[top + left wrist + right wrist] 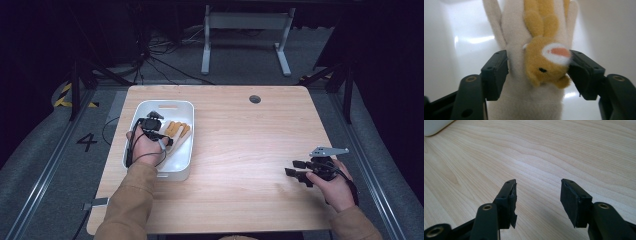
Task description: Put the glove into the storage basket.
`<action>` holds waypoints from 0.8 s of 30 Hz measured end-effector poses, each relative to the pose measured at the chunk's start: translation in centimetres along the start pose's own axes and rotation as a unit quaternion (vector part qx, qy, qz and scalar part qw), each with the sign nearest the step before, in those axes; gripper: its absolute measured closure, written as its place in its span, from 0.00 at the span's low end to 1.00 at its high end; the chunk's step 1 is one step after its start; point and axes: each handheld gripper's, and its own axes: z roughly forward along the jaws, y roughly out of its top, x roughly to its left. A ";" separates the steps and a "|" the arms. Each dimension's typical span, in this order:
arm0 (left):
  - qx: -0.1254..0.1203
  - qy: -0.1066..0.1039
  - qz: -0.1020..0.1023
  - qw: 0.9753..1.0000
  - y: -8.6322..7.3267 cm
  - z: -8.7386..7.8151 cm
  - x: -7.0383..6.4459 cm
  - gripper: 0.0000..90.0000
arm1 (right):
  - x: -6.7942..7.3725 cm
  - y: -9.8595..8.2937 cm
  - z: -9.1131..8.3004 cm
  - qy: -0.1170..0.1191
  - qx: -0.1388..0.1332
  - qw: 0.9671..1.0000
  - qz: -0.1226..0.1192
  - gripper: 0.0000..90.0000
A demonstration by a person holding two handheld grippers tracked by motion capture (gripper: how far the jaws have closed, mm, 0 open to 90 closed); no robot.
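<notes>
**Left gripper in the white tub, jaws around a plush glove**

We see a white plastic tub [184, 165] with rounded corners on the wooden table [240, 145], at about nine o'clock from the table's middle. Inside it lies a cream glove [516, 50] with a yellow-orange plush animal [547, 62] on its back. In the high view the glove [176, 131] shows as pale fabric with orange strips, toward the tub's three-o'clock wall.

The left gripper [161, 140] reaches down into the tub, held by the left hand [147, 147]. In the left gripper view [537, 67] its two black jaws stand on either side of the glove's palm: the one at three o'clock presses against the plush animal's white-and-pink snout, the one at nine o'clock touches the cream edge. So the jaws pinch the glove across its width.

The glove's cuff is cut off at the bottom of the left gripper view, and its fingertips run off the top. From above, the hand and gripper cover much of the glove, so we cannot make out its full outline.

The glove's long axis runs away from the gripper camera, fingers pointing to twelve o'clock in that view.

The right gripper [296, 169] sits over bare table at about four o'clock, well apart from the tub. Its jaws are spread with nothing between them [537, 202].
</notes>
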 end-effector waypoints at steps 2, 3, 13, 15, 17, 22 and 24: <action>-0.008 0.004 0.003 1.000 0.0 -0.6 -0.2 0.38 | 0.0 0.0 0.0 0.000 0.000 1.000 0.000 0.53; -0.013 0.004 0.003 1.000 0.0 -0.8 -0.2 0.40 | 0.0 0.0 0.0 0.000 0.000 1.000 0.001 0.53; -0.050 -0.020 0.016 0.998 -0.5 -3.1 -0.8 0.47 | 0.0 0.0 0.1 0.000 0.000 1.000 0.001 0.53; -0.057 -0.024 0.025 0.998 -0.5 -3.7 -1.3 0.47 | 0.0 0.1 0.1 0.000 0.001 1.000 -0.001 0.53; -0.062 -0.032 0.033 0.997 -0.7 -4.6 -1.9 0.46 | 0.1 0.1 0.1 0.001 0.001 1.000 -0.001 0.53; -0.068 -0.046 0.061 0.995 -1.2 -6.1 -3.5 0.46 | 0.1 0.2 0.3 0.003 0.002 1.000 -0.002 0.53; -0.074 -0.053 0.074 0.993 -1.4 -6.6 -4.2 0.46 | 0.2 0.3 0.4 0.004 0.004 1.000 -0.004 0.53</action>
